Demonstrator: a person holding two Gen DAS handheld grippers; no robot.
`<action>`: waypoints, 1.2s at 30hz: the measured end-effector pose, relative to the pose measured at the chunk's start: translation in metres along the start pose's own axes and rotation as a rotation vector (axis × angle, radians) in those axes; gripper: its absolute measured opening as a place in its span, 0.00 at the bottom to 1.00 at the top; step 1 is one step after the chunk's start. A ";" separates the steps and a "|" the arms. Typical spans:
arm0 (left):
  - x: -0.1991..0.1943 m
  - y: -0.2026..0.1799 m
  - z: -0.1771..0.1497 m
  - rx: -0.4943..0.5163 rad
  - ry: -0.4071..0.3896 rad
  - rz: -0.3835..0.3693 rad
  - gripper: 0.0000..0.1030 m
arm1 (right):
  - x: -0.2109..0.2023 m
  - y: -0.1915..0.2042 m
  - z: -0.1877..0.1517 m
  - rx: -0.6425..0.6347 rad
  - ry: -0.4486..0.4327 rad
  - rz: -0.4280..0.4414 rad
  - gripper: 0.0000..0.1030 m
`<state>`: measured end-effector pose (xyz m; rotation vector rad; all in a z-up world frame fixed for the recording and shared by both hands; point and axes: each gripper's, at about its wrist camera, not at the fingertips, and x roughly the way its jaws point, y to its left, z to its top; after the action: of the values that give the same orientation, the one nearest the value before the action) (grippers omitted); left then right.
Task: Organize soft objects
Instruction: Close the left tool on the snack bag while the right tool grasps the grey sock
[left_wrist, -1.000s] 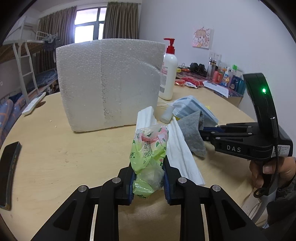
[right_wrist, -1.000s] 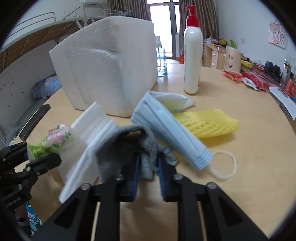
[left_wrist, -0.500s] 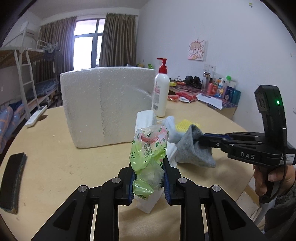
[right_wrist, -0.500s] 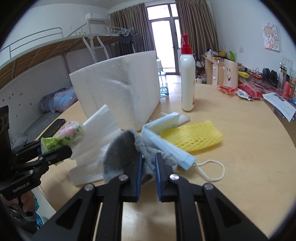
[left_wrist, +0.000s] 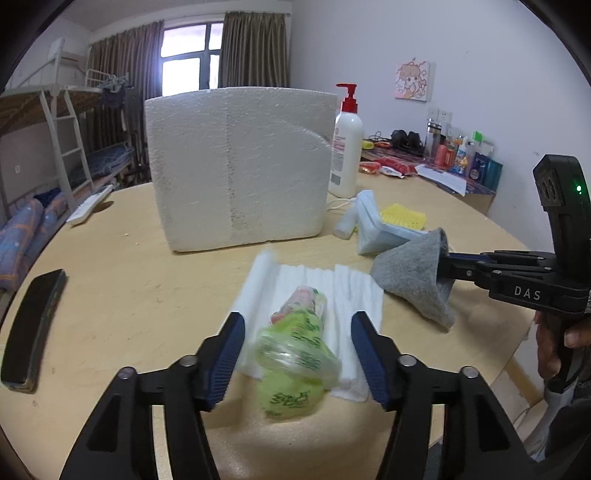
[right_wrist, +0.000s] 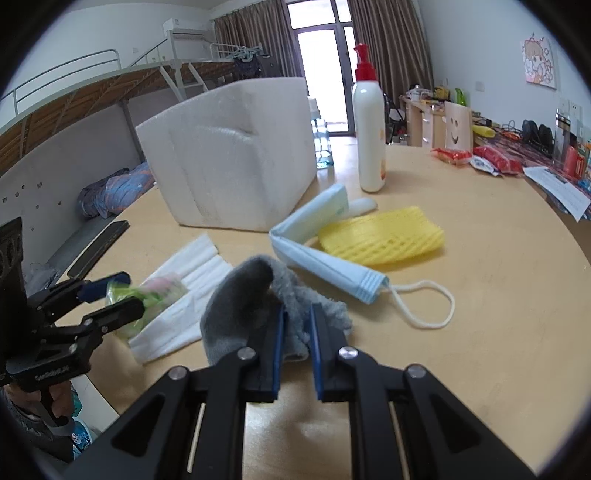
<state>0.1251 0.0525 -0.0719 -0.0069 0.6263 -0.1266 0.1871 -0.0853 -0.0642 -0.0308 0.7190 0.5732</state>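
Note:
A green and pink tissue pack (left_wrist: 295, 354) lies blurred on a white pleated sheet (left_wrist: 354, 291) on the round wooden table (left_wrist: 129, 288). My left gripper (left_wrist: 297, 325) straddles the pack, its jaws opening, with a gap between each pad and the pack. To the right, my right gripper (left_wrist: 443, 266) is shut on a grey sock-like cloth (left_wrist: 413, 273), held just above the table. In the right wrist view the grey cloth (right_wrist: 243, 295) bunches between the right gripper's (right_wrist: 297, 314) blue pads, with the left gripper (right_wrist: 127, 291) and the pack (right_wrist: 162, 290) at the left.
A white foam block (left_wrist: 236, 166) stands behind, with a red-capped lotion bottle (left_wrist: 345, 147) beside it. A blue face mask (right_wrist: 325, 254) and a yellow foam net (right_wrist: 380, 236) lie at right. A dark phone (left_wrist: 33, 328) and a remote (left_wrist: 88, 205) lie at left.
My left gripper's jaws have spread and let go of the tissue pack, which now rests on the white sheet lying flat. The right gripper still grips the grey cloth, shifted slightly right.

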 end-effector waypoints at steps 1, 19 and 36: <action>0.001 0.000 -0.001 0.003 0.003 0.002 0.60 | 0.001 0.000 -0.001 0.002 0.004 0.000 0.16; -0.002 0.002 -0.003 -0.009 0.016 -0.013 0.25 | 0.000 -0.003 -0.007 0.020 0.004 0.014 0.16; -0.036 -0.011 0.024 0.012 -0.143 -0.038 0.23 | -0.045 0.004 0.011 -0.010 -0.151 0.024 0.15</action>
<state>0.1090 0.0447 -0.0307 -0.0165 0.4823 -0.1652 0.1645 -0.1010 -0.0271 0.0115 0.5703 0.5956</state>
